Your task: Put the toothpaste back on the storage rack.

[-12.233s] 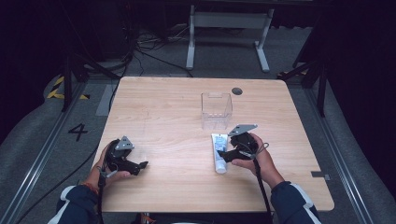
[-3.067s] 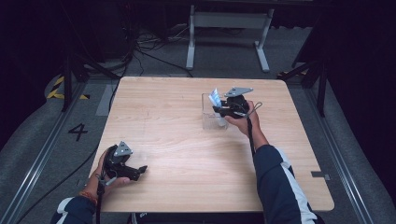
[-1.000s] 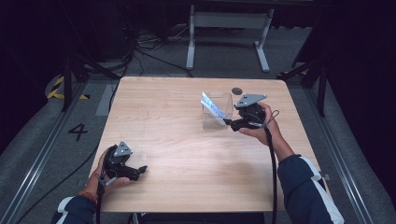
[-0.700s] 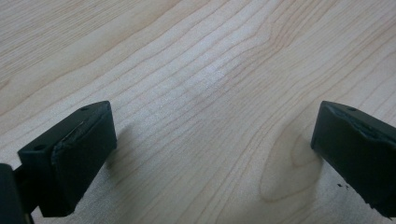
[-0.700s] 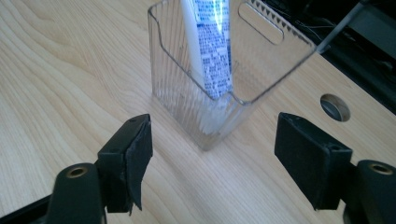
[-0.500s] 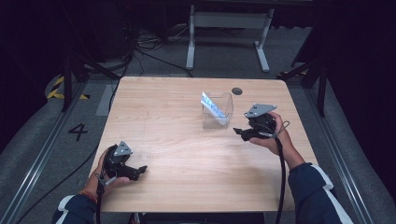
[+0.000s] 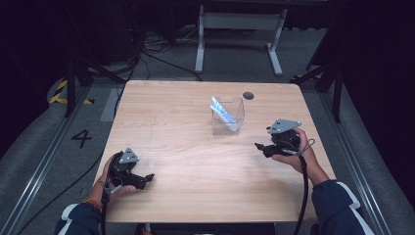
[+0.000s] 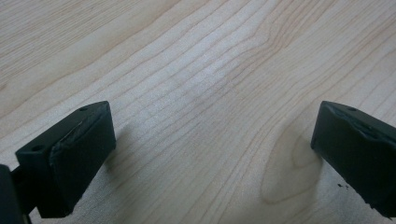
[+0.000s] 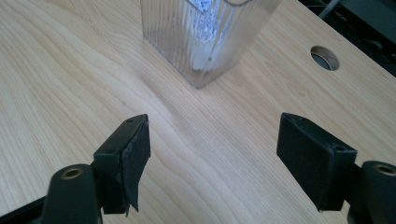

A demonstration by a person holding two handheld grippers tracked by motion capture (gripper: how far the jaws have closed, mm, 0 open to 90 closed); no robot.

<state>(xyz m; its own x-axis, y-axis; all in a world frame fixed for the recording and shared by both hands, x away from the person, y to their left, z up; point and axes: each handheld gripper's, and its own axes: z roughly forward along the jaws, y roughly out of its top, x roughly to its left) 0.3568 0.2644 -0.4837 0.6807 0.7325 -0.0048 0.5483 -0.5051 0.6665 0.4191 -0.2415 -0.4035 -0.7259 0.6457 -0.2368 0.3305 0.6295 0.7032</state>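
A clear ribbed container (image 7: 238, 111) stands at the middle back of the wooden table (image 7: 186, 147). A white and blue tube (image 7: 220, 109) leans inside it, its top sticking out above the rim. My right gripper (image 7: 260, 146) hovers to the right of the container, apart from it, jaws open and empty. In the right gripper view the container (image 9: 182, 42) stands beyond the open jaws of that gripper (image 9: 215, 158), and the tube (image 9: 205, 28) shows through its wall. My left gripper (image 7: 147, 178) rests at the front left, open on bare wood, as the left gripper view (image 8: 215, 158) confirms.
A round cable hole (image 7: 248, 95) lies in the table behind the container, also in the right gripper view as the hole (image 9: 324, 57). Beyond the table's far edge stand a metal frame (image 7: 240, 22) and floor cables.
My right gripper has drawn back from the container, to the right and toward the table's front. The tube stays leaning in the container. The left gripper has not moved.
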